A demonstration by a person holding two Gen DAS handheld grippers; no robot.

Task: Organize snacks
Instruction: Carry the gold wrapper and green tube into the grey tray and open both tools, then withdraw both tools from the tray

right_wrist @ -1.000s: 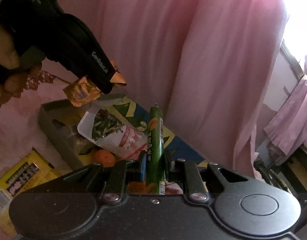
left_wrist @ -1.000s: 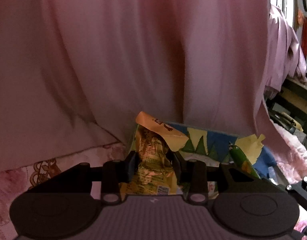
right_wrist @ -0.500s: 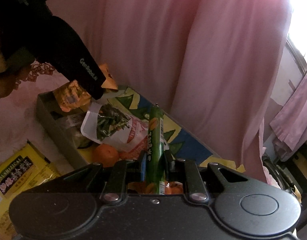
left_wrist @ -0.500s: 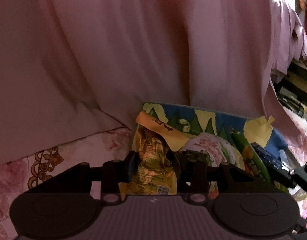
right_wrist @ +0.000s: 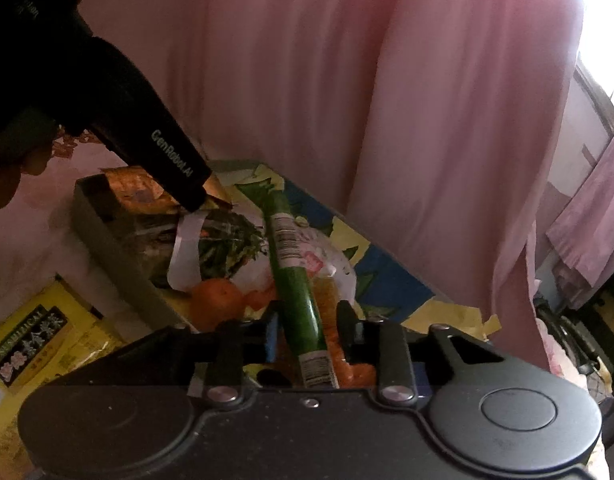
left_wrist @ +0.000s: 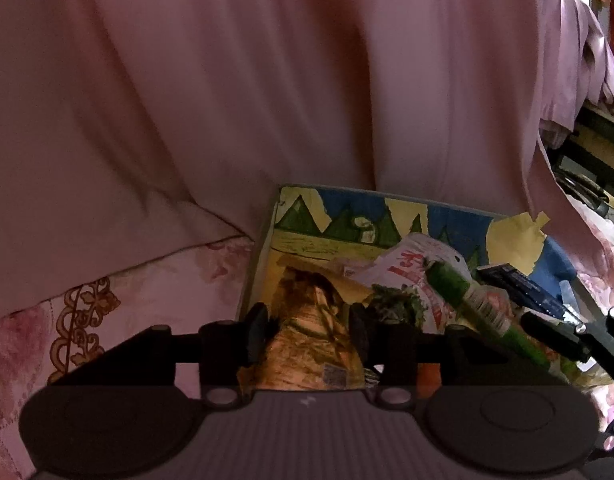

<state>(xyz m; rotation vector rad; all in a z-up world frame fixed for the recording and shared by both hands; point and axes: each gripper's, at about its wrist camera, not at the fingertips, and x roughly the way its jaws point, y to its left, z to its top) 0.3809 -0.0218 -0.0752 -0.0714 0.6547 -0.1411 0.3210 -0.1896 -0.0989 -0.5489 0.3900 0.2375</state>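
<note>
A grey box (left_wrist: 263, 256) with a painted lining holds several snacks. My left gripper (left_wrist: 309, 330) hangs over its near left corner with its jaws opening. A crumpled orange packet (left_wrist: 315, 344) lies between them, resting in the box. My right gripper (right_wrist: 307, 320) has its jaws opening too. A green tube (right_wrist: 295, 280) lies slanted between them with a gap on each side, resting on a white bag of greens (right_wrist: 227, 244). From the right wrist, the left gripper's fingertip (right_wrist: 191, 196) sits on the orange packet (right_wrist: 135, 192). The green tube (left_wrist: 463, 300) also shows from the left wrist.
An orange fruit (right_wrist: 215, 300) lies in the box (right_wrist: 119, 256) beside the bag. A dark blue pack (left_wrist: 519, 284) leans at the box's right end. A yellow packet (right_wrist: 39, 332) lies on the floral bedcover (left_wrist: 147, 300). A pink curtain (left_wrist: 307, 80) hangs close behind.
Both grippers came down over the box. The right jaws let go of the green tube, which tipped onto the bag. The left jaws widened and the orange packet sank into the box.
</note>
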